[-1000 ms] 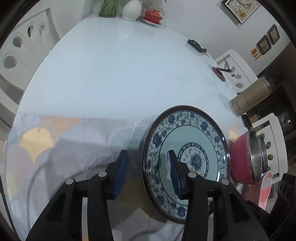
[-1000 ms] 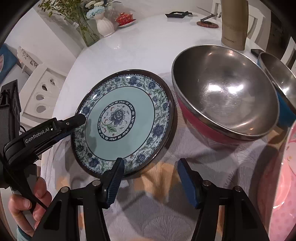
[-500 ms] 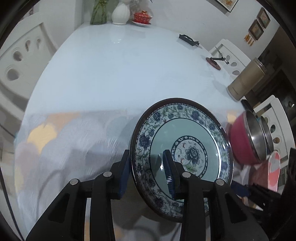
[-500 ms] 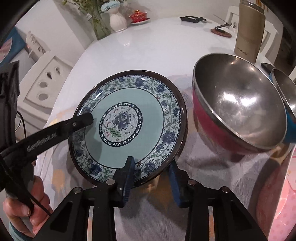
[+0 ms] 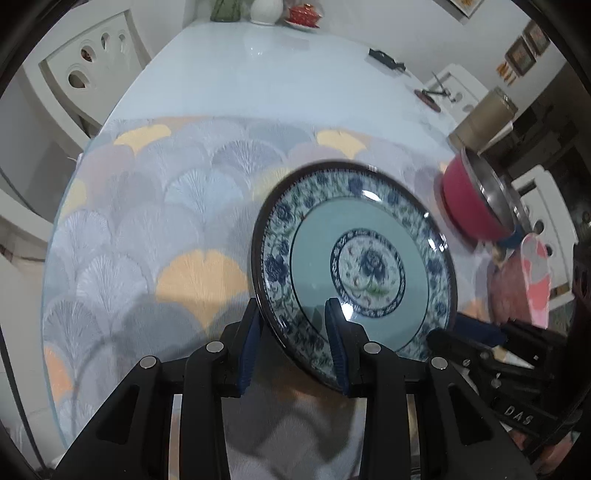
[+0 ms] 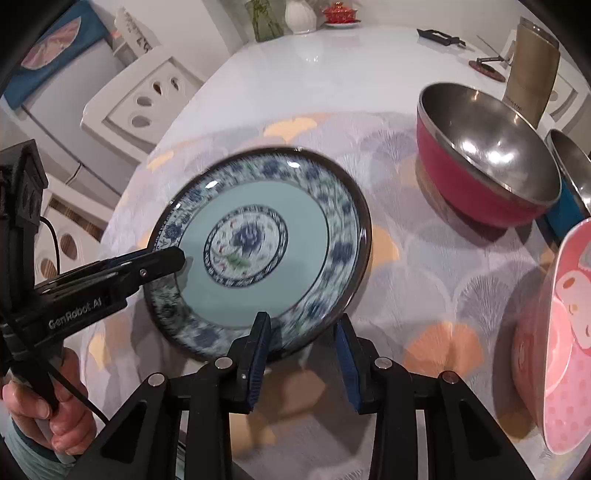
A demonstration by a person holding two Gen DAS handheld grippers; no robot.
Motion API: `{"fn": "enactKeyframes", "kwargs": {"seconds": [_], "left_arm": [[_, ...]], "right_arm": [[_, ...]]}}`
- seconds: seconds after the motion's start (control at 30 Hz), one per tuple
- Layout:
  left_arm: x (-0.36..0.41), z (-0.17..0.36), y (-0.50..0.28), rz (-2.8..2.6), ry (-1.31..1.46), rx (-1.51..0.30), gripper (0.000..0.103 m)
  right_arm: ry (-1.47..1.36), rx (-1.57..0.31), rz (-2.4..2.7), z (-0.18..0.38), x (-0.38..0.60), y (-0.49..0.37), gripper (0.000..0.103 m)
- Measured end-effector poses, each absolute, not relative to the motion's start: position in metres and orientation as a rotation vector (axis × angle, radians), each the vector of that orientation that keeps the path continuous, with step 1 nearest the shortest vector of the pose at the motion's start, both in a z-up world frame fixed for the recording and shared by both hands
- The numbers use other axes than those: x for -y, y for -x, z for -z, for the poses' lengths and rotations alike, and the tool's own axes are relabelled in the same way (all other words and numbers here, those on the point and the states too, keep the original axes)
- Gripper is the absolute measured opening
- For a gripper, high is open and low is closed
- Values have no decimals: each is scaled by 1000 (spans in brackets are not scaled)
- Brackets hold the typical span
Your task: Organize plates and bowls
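A blue floral plate [image 5: 354, 254] with a dark rim is lifted off the patterned cloth and tilted. My left gripper [image 5: 291, 343] is shut on its near-left rim. In the right wrist view the plate [image 6: 258, 236] hangs over the cloth, and my right gripper [image 6: 301, 354] is shut on its near rim; the left gripper [image 6: 162, 262] grips its left edge. A red steel bowl [image 6: 487, 162] and a blue steel bowl [image 6: 569, 184] stand to the right. A pink plate [image 6: 565, 332] stands tilted at the far right.
A fan-patterned cloth [image 5: 166, 221] covers the near part of the white round table [image 5: 258, 74]. A tan flask [image 6: 532, 70], a vase [image 6: 299, 14], a red tea set [image 6: 338, 14] and small dark items stand at the back. White chairs [image 6: 144, 99] ring the table.
Both grippers have closed on the floral plate's rim and lifted it off the cloth, tilting it. The cameras have pulled back and up from the table.
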State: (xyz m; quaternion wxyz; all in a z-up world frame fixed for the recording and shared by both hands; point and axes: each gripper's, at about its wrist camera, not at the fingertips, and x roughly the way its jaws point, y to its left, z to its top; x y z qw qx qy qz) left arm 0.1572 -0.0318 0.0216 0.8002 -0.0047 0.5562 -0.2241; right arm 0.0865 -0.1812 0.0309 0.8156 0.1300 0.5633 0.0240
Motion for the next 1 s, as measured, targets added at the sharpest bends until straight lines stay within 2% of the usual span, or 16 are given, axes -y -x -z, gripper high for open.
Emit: {"fn": "enactKeyframes", "kwargs": {"seconds": [0.3, 0.5, 0.77, 1.0], "left_arm": [[33, -19, -190, 438, 68, -1176, 33], [46, -16, -201, 448, 21, -1157, 33], [25, -38, -169, 458, 61, -1130, 33], [-1, -85, -120, 431, 128, -1061, 33]], "right_arm": [[-366, -1218, -2, -22, 208, -107, 35], [-312, -1184, -5, -24, 206, -111, 37], [-237, -1188, -56, -35, 198, -101, 37], [-192, -1142, -111, -76, 179, -69, 37]]}}
